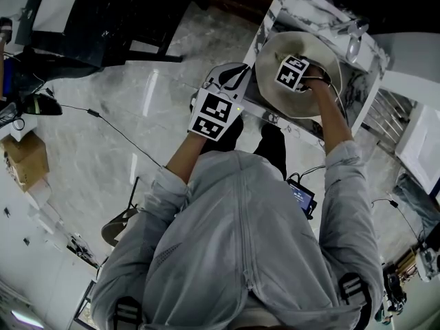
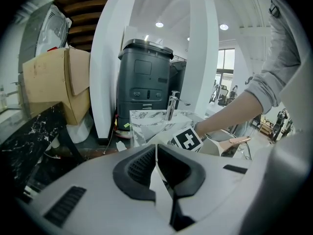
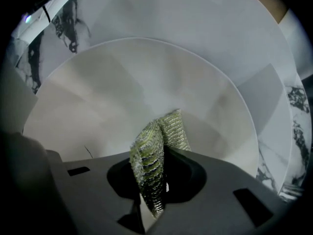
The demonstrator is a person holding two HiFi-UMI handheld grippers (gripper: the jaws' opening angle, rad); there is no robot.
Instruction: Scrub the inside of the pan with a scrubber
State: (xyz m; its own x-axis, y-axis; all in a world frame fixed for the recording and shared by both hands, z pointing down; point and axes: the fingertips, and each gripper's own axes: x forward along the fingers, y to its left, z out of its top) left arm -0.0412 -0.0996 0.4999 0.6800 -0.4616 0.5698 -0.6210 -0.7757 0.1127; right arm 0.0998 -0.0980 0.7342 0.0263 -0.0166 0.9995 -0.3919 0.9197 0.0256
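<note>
A cream pan (image 1: 328,59) sits in a marble sink. My right gripper (image 1: 297,75) is down inside it, shut on a green and silver mesh scrubber (image 3: 155,153). In the right gripper view the scrubber stands folded between the jaws of that gripper (image 3: 154,181), its top against the pan's pale inner wall (image 3: 122,92). My left gripper (image 1: 235,80) is at the pan's left rim. In the left gripper view this gripper (image 2: 157,169) is shut on a thin pale edge that looks like the pan's rim, with the pan (image 2: 215,149) just beyond.
The sink is set in a marble counter (image 1: 273,20) with a chrome faucet (image 1: 355,37) at its far right. A dark bin (image 2: 144,82) and a cardboard box (image 2: 56,82) stand behind the sink. Cables trail across the floor (image 1: 103,119).
</note>
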